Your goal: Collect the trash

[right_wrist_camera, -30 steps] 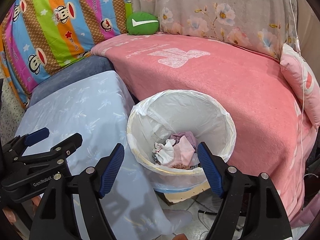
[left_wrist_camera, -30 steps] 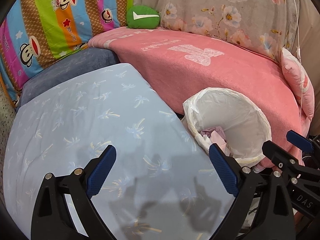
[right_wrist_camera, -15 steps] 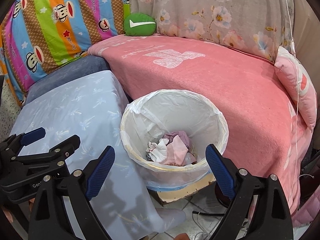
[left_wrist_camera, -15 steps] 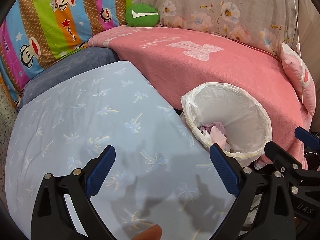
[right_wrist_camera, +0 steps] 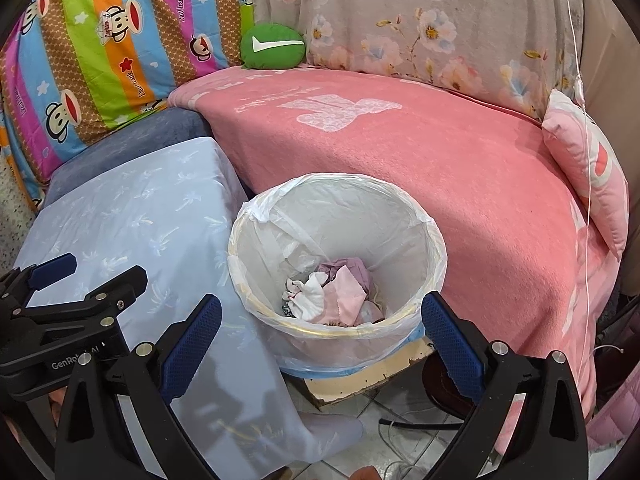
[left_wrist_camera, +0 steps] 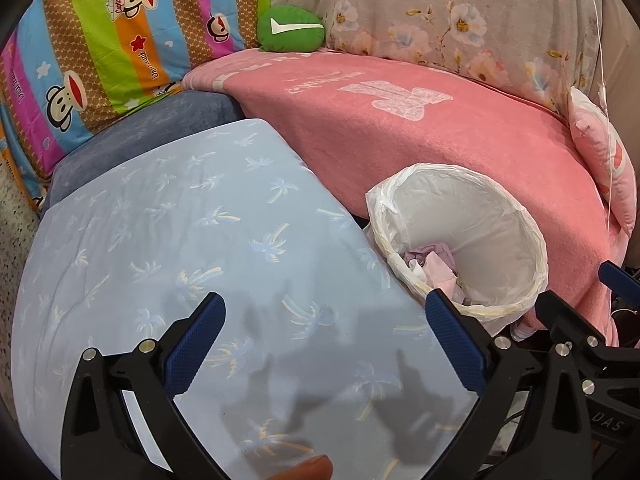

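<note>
A round bin lined with a white plastic bag (right_wrist_camera: 400, 216) stands on a board between the blue-covered table and the pink sofa. Crumpled pink, white and purple trash (right_wrist_camera: 336, 292) lies in its bottom. It also shows in the left wrist view (left_wrist_camera: 500, 216), with trash (left_wrist_camera: 432, 264) inside. My right gripper (right_wrist_camera: 320, 332) is open and empty, held above the bin's near rim. My left gripper (left_wrist_camera: 324, 332) is open and empty over the table's light blue palm-print cloth (left_wrist_camera: 180, 240). The left gripper's body (right_wrist_camera: 64, 320) shows at the left of the right wrist view.
A pink blanket (right_wrist_camera: 420, 152) covers the sofa behind the bin. A green cushion (right_wrist_camera: 274, 46), a striped monkey-print cover (right_wrist_camera: 100, 40) and a floral cover (right_wrist_camera: 420, 20) stand at the back. A pink pillow (right_wrist_camera: 588, 164) lies at the right. Cables (right_wrist_camera: 408, 424) run on the tiled floor.
The right gripper has opened wider and drawn back slightly from the bin. The left gripper has stayed open over the cloth with a small shift.
</note>
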Available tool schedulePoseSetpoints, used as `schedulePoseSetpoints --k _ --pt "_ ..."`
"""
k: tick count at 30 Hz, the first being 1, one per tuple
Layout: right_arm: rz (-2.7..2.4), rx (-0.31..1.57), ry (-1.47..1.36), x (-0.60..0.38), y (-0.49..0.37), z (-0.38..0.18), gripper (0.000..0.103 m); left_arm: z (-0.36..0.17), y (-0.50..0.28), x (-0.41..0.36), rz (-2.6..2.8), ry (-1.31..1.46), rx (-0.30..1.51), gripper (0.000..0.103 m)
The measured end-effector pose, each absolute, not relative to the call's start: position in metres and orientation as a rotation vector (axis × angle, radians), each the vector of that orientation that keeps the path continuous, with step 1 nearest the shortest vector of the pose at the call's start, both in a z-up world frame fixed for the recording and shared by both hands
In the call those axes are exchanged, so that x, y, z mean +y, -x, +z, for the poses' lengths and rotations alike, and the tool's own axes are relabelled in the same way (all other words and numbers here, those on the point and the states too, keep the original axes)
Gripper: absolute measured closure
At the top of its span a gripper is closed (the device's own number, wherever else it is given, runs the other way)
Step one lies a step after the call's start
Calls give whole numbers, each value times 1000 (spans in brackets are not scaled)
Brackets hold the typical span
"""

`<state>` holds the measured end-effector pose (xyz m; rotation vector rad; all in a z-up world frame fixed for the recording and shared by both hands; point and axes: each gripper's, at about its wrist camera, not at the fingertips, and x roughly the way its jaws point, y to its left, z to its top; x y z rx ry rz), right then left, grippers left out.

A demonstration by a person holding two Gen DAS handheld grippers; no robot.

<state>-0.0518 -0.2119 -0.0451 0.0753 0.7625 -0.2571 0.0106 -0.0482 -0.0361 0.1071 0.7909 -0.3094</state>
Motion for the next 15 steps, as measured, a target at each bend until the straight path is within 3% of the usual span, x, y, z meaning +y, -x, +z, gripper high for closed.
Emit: schedulePoseSetpoints --k 15 --pt "-269 788 -77 -216 53 -49 5 -38 -9 -53 -300 -114 797 7"
